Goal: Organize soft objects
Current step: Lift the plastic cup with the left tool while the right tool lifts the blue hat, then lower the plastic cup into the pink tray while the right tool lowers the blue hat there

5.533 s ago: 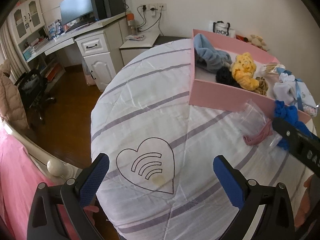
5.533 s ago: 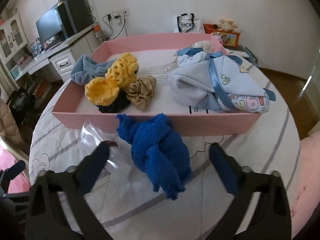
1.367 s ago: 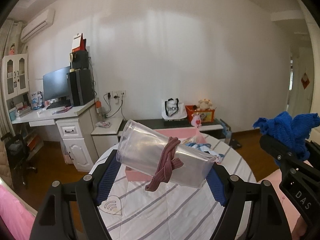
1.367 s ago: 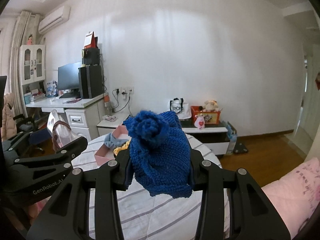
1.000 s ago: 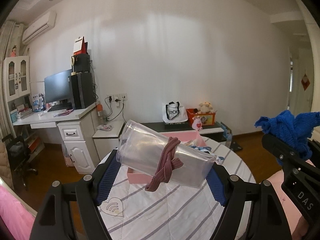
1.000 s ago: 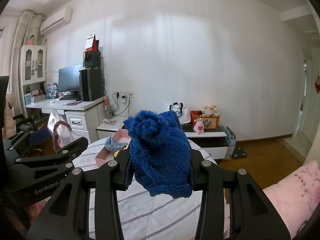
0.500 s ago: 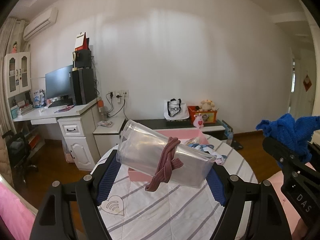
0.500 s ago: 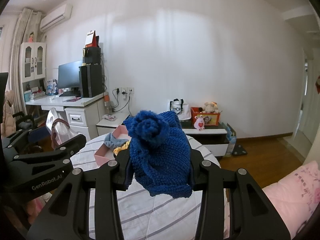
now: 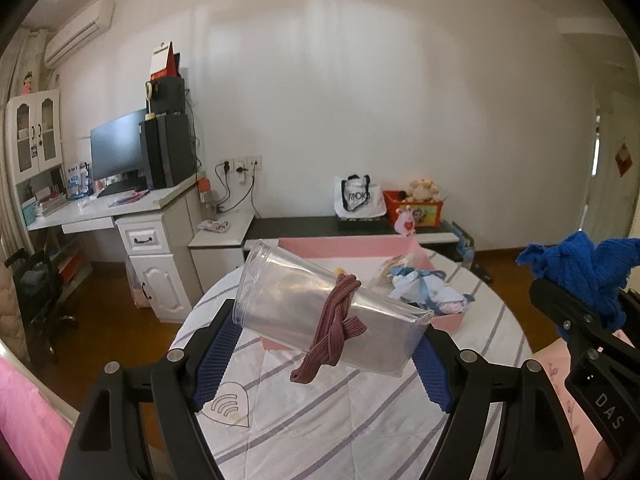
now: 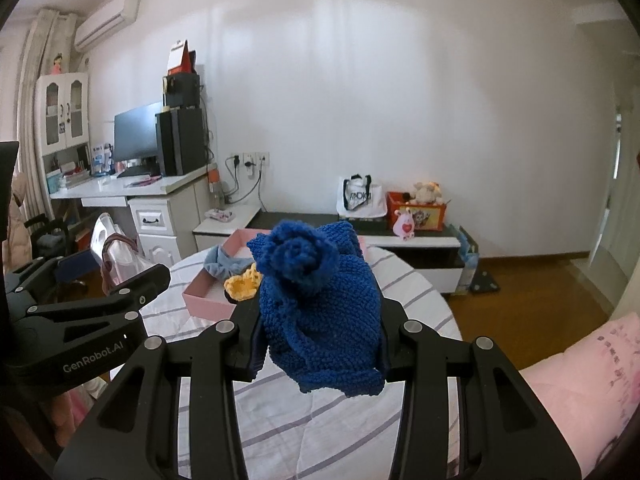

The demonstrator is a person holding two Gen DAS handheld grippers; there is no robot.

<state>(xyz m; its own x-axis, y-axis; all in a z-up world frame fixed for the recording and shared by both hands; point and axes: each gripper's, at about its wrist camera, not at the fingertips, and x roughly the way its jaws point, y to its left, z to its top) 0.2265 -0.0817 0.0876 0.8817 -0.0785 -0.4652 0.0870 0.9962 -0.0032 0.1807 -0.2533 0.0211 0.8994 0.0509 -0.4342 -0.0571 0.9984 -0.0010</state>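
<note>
My left gripper (image 9: 324, 364) is shut on a clear plastic cup (image 9: 288, 304) lying sideways, with a mauve braided headband (image 9: 332, 332) wrapped around it, held high above the table. My right gripper (image 10: 320, 344) is shut on a blue knitted hat (image 10: 320, 300), also held up in the air; the hat shows at the right of the left wrist view (image 9: 580, 272). Below, a pink box (image 9: 348, 248) on the round striped table (image 9: 360, 412) holds a light blue bundle (image 9: 424, 288), a yellow knit piece (image 10: 242, 282) and a blue headband (image 10: 224, 264).
A white desk (image 9: 120, 208) with monitor and computer tower stands at the left. A low dark shelf (image 9: 340, 224) along the far wall carries a white bag and an orange toy box. A pink pillow (image 10: 580, 360) lies at right, an office chair (image 9: 36, 292) at far left.
Since 5.5 s ago both grippers closed, the left on the cup with headband, the right on the blue hat, and lifted them high off the table. Over the last second both merely drift slightly.
</note>
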